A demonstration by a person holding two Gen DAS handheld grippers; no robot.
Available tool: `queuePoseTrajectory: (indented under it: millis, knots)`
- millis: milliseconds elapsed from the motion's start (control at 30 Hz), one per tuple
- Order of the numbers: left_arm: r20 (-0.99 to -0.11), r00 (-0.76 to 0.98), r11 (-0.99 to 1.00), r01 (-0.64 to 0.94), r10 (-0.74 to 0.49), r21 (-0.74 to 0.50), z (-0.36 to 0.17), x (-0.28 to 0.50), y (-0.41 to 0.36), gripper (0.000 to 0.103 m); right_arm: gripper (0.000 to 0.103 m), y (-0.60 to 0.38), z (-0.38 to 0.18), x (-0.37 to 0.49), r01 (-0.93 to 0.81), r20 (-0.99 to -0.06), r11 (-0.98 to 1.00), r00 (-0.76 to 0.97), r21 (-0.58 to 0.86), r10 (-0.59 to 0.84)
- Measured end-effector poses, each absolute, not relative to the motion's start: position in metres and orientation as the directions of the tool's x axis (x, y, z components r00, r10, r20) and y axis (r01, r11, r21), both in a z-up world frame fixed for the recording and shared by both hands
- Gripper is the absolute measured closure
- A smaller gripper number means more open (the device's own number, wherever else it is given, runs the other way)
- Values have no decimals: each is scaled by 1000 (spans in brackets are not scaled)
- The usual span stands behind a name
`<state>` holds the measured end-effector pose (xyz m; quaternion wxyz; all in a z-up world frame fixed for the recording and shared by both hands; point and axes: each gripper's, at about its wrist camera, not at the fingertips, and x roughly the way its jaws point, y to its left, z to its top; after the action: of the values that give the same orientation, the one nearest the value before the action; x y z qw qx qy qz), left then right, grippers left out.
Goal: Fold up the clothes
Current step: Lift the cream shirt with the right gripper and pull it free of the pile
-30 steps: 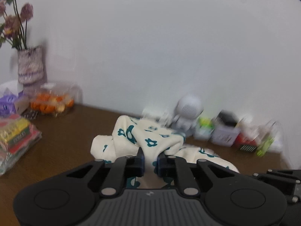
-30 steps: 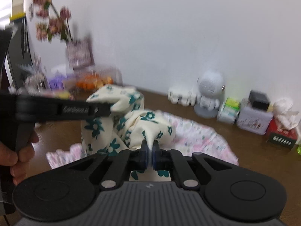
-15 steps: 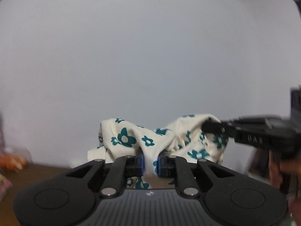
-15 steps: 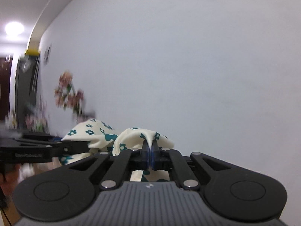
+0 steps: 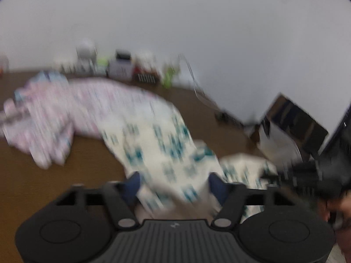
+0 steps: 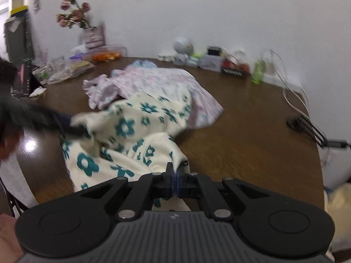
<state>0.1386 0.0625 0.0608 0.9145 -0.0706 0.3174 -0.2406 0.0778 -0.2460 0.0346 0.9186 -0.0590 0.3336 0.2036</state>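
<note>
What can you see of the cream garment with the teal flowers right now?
The cream garment is soft knit-looking fabric printed with teal flowers, crumpled in loose folds on the brown table, its far edge overlapping the pink garment. The right tool is shut on one near corner. The left tool is opening, cloth between its fingers, unpinched.

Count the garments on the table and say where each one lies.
2: a cream floral garment at the near edge, and a pink patterned garment spread behind it, mid-table. More could be hidden underneath.
</note>
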Motion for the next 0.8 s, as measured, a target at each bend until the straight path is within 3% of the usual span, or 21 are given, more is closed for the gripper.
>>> queuePoseTrajectory:
  millis: [100,300,500,567,600,633,667,700,733,767,800]
  knots:
    - [-534,732,903,391,-423,-179,90,181,43,10,102,-254,21,75,-402,-660,915,677,37,324]
    - [-655,703,918,395,-277,36,78,290,-47,9,102,-240,13,71,-456,-666,890,655,29,357]
    - [-785,592,940,340,-183,37,40,376,-91,12,92,-251,22,81,-445,-654,893,656,67,376]
    - [-827,537,945,326,-169,18,29,390,-95,26,83,-253,30,84,-453,-639,887,659,85,398]
    - [-840,516,947,321,-168,7,24,394,-95,34,70,-251,36,84,-463,-628,882,660,91,411]
    - [-846,503,947,322,-176,-6,21,398,-93,50,55,-245,42,86,-490,-616,866,654,98,440]
    - [-848,497,946,325,-185,-17,18,400,-91,65,50,-239,48,88,-519,-602,849,646,105,469]
    - [-850,490,945,327,-194,-28,15,403,-89,73,45,-232,55,90,-547,-589,830,637,111,498]
    - [-850,488,944,329,-201,-34,12,405,-86,86,33,-221,60,91,-585,-576,802,616,123,537]
    - [-846,493,943,331,-204,-34,11,405,-83,94,26,-210,63,96,-623,-573,772,589,128,570]
    - [-840,500,943,330,-209,-38,10,406,-78,96,16,-198,66,102,-659,-570,740,560,132,601]
